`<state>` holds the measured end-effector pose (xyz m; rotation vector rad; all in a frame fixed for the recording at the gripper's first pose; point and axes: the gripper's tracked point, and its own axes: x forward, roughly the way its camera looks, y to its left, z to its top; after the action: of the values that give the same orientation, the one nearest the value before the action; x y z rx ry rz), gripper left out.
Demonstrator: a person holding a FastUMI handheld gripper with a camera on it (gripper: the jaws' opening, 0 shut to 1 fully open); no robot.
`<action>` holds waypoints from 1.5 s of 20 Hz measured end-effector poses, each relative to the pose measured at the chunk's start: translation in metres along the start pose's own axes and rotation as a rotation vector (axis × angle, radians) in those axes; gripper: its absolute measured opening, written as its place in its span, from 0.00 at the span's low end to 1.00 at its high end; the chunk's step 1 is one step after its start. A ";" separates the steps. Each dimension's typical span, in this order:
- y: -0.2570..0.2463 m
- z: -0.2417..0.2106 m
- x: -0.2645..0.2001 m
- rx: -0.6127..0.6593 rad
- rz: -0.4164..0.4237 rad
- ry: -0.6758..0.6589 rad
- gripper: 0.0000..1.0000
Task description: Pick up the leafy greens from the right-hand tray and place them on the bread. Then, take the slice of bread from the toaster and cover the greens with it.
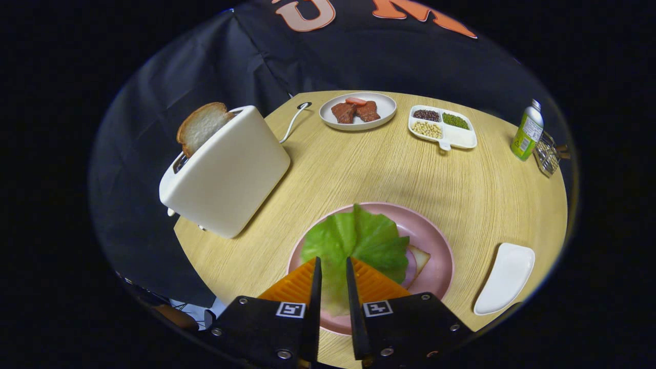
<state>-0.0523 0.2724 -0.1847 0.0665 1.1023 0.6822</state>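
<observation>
One lettuce leaf (353, 241), between tool (333, 264) fingers

The lettuce leaf (355, 241) hides most of the bread slice on the pink plate (438, 256), leaving one corner (420, 259) showing; the leaf's near end lies between the narrowly parted jaws, contact unclear. The toaster (225, 171) conceals the lower half of its bread slice (201, 127); the wire rack (547, 154) beyond the bottle (528, 130) is too small to make out.
</observation>
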 end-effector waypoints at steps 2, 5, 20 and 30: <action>0.009 0.012 -0.007 0.001 0.012 -0.021 0.33; 0.029 0.033 -0.018 -0.004 0.046 -0.056 0.44; 0.174 0.145 -0.044 -0.109 0.259 -0.173 0.77; 0.195 0.172 0.010 -0.010 0.167 -0.010 0.77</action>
<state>0.0021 0.4804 -0.0390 0.1544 1.0913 0.8356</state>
